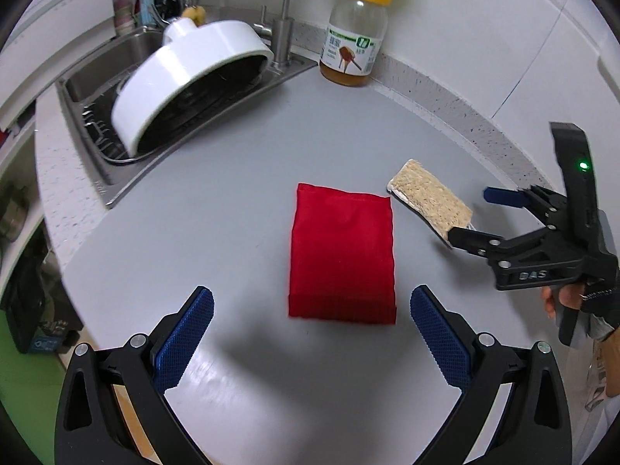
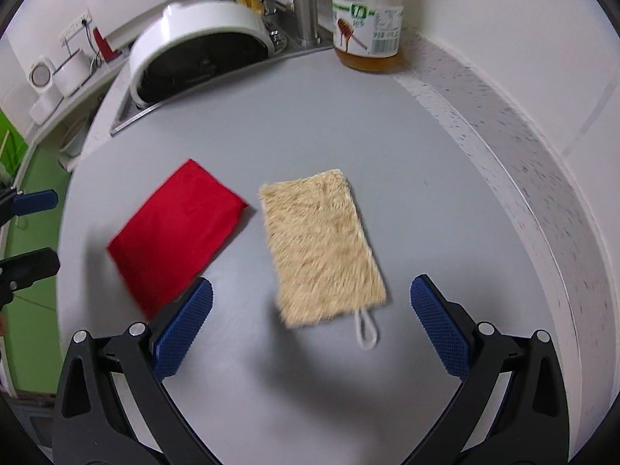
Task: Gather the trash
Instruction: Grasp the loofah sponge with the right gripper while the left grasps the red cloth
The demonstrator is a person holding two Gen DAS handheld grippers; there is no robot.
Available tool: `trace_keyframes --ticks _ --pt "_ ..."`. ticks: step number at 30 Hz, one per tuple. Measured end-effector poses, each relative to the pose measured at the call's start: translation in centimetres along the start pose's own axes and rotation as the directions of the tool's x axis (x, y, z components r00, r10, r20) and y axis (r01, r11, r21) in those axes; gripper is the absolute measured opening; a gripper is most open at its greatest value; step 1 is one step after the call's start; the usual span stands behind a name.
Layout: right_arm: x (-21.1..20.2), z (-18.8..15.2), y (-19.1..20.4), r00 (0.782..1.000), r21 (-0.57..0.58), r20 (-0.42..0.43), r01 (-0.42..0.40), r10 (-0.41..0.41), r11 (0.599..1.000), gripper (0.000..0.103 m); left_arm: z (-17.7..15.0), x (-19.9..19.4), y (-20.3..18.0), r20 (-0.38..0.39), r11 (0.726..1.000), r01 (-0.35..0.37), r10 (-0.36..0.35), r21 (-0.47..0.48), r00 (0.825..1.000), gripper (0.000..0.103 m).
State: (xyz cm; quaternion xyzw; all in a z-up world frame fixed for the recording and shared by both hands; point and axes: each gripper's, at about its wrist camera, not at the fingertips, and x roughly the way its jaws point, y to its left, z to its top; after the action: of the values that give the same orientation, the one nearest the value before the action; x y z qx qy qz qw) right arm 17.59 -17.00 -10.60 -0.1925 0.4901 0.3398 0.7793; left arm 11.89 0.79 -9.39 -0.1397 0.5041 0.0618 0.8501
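A: Which colours are seen on the counter?

B: Plain grey is shown there, edged by a white band speckled with dark flecks; a solid red cloth is laid on it; a tan, fibrous scrubber with a white loop is seen beside it.

A: And the tongs?

B: Black frames are seen on the left tongs and the right tongs; blue pads with a fine cross-hatched pattern are fitted; a yellow lid and a green-and-white label are borne by the jar.
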Motion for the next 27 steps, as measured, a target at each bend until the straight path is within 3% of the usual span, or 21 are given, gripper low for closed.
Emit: trace_keyframes --ticks 5,9,19,27 --pt "1.7 0.5 0.0 1.0 -0.026 -0.023 -0.006 0.005 1.0 0.097 0.8 1.8 -0.2 -0.022 1.0 0.015 -0.015 0.005 1.0 0.097" --pt "2.4 0.6 0.0 0.999 -0.033 -0.051 -0.005 0.003 0.999 0.069 1.2 2.7 -0.4 -0.034 1.0 0.024 -0.023 0.012 0.999 0.097" --pt "0.5 0.2 -0.8 0.999 0.039 -0.001 -0.039 0.039 0.998 0.064 1.0 4.2 -1.6 -0.054 0.999 0.034 -0.032 0.031 0.998 0.097" --pt "-2.0 -0.5 -1.4 0.998 0.076 0.033 -0.052 0.05 0.996 0.064 0.3 7.3 -2.7 -0.093 0.998 0.001 0.004 0.056 0.996 0.097"
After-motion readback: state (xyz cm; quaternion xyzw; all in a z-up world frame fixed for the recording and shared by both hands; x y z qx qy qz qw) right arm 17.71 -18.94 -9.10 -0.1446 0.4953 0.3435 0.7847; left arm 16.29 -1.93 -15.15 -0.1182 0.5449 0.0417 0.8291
